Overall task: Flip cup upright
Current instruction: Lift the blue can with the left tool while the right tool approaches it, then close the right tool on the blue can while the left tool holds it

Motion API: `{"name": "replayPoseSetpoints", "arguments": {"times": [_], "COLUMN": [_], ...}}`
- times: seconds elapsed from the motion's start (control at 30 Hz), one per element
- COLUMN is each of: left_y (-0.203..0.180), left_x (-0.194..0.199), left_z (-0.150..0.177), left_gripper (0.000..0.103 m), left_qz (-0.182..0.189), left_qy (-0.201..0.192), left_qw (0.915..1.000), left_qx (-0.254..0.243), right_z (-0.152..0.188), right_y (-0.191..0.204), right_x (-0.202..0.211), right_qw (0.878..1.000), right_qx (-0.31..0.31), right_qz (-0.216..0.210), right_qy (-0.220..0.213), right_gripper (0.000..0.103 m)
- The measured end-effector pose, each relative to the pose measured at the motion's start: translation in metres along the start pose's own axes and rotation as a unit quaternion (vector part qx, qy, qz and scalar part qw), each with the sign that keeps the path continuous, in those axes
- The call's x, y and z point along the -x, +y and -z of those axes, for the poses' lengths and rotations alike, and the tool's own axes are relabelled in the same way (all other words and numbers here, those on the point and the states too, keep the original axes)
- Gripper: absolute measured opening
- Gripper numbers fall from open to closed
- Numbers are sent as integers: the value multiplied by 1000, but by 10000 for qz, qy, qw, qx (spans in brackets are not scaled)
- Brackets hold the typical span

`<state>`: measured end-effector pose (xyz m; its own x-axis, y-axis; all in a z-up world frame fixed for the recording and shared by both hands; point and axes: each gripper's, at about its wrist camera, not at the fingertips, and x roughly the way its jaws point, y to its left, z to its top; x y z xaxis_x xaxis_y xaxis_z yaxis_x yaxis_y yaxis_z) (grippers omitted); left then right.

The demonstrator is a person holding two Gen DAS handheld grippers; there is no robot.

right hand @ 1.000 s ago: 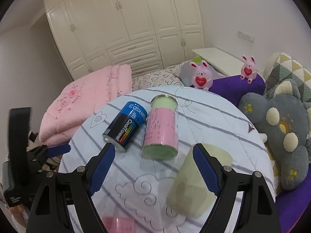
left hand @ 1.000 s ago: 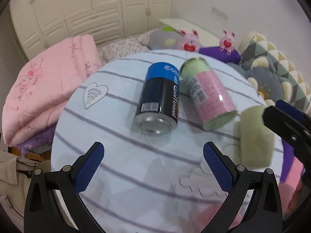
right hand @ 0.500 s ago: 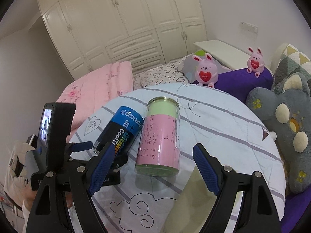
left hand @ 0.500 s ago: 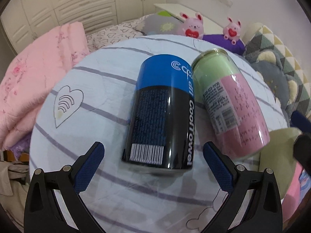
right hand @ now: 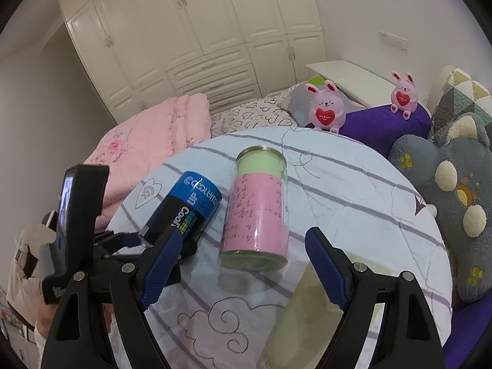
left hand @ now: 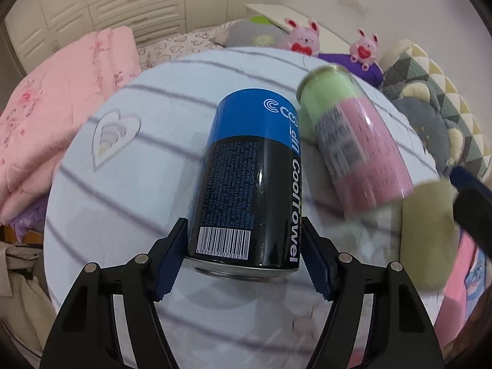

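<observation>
A blue and black "Cool Towel" can (left hand: 249, 184) lies on its side on the round cloth-covered table (left hand: 129, 209). My left gripper (left hand: 244, 249) is shut on its bottom end; the can also shows in the right wrist view (right hand: 184, 209). A pink and green can (right hand: 256, 212) lies on its side beside it, blurred in the left wrist view (left hand: 356, 141). A pale green cup (right hand: 310, 316) lies on its side under my right gripper (right hand: 241, 267), which is open and above the table. The cup shows blurred in the left wrist view (left hand: 427, 230).
A folded pink quilt (right hand: 147, 135) lies to the left of the table. Two pink bunny toys (right hand: 326, 110) and a grey plush cushion (right hand: 446, 190) sit behind and to the right. White wardrobes (right hand: 196, 30) stand at the back.
My left gripper has moved forward to the blue can and closed on its bottom end. My right gripper has shifted so the green cup lies lower between its fingers.
</observation>
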<state>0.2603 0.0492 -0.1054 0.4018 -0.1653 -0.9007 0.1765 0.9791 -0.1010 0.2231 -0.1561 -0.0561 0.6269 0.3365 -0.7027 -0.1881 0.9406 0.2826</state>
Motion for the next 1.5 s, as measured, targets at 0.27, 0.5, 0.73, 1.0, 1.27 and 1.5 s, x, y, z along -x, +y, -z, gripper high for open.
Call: {"name": "replayPoseSetpoints", "arguments": {"times": [0.27, 0.5, 0.73, 1.0, 1.27, 1.5], "left_y": [4, 8, 15, 15, 25, 40], "left_x": [26, 43, 48, 71, 89, 94], "left_z": [55, 86, 103, 116, 124, 127], "left_gripper": [71, 71, 97, 99, 99, 99], "left_qz": [38, 28, 62, -300, -470, -520], "left_qy": [103, 108, 119, -125, -322, -418], "left_qw": [9999, 9999, 9998, 9995, 9984, 9978], "left_qx": [-11, 5, 171, -47, -66, 6], "right_z": [20, 43, 55, 53, 57, 60], "right_y": [24, 43, 55, 64, 82, 82], "right_x": [6, 9, 12, 12, 1, -18], "right_qw": [9996, 9987, 9980, 9961, 9926, 9850], "right_qx": [185, 298, 302, -40, -314, -783], "right_qz": [-30, -2, -2, -211, -321, -298], "right_qy": [201, 415, 560, 854, 1126, 1510], "right_gripper": [84, 84, 84, 84, 84, 84]}}
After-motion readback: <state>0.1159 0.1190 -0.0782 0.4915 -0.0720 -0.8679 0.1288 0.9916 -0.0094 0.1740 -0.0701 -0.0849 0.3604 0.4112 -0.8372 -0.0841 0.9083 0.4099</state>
